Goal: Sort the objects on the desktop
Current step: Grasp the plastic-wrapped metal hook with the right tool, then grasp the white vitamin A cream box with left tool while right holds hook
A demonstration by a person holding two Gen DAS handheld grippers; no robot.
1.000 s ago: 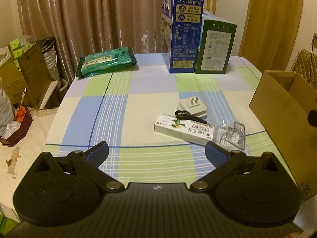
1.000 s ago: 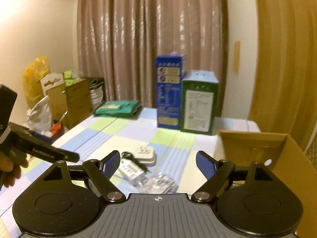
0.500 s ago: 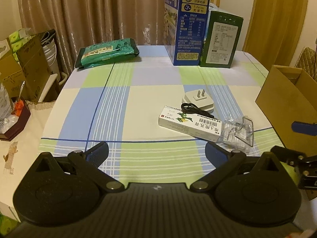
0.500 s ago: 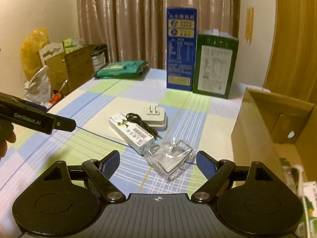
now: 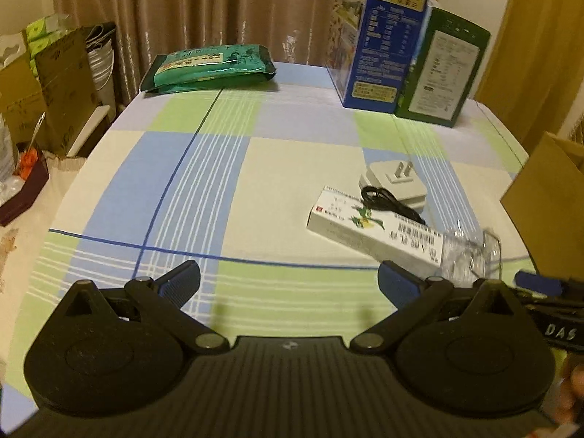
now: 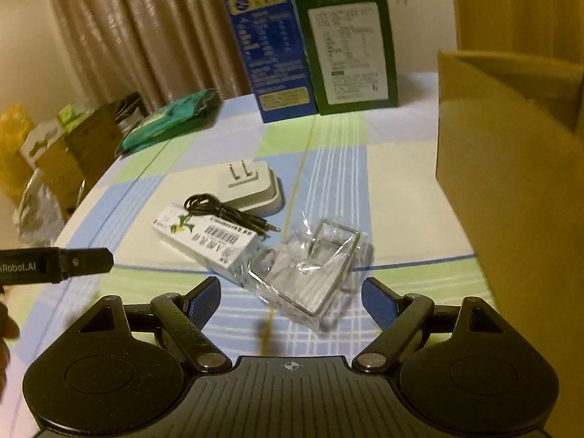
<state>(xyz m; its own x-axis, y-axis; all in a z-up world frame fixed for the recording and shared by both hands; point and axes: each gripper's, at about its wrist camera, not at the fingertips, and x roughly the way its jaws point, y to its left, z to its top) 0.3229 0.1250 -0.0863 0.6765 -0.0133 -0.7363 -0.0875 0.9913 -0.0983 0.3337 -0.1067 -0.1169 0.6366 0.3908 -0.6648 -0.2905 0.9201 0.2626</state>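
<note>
On the checked tablecloth lie a white medicine box (image 5: 372, 230) (image 6: 204, 241), a black cable (image 5: 387, 200) (image 6: 226, 215) across it, a white plug adapter (image 5: 396, 182) (image 6: 252, 188) and a clear plastic packet (image 5: 469, 255) (image 6: 310, 270). My right gripper (image 6: 290, 297) is open, just short of the clear packet and above the cloth. My left gripper (image 5: 288, 281) is open and empty over the near cloth, left of the medicine box. The right gripper's fingertip (image 5: 536, 279) shows in the left wrist view.
A brown cardboard box (image 5: 547, 197) (image 6: 511, 168) stands at the table's right edge. A blue carton (image 5: 379, 33) (image 6: 270, 47) and a green carton (image 5: 441, 69) (image 6: 350, 47) stand at the back, a green packet (image 5: 211, 69) (image 6: 168, 120) back left. Boxes and bags sit left of the table.
Both grippers have moved forward and lower toward the objects. The right gripper has closed in on the clear packet. Both stay open.
</note>
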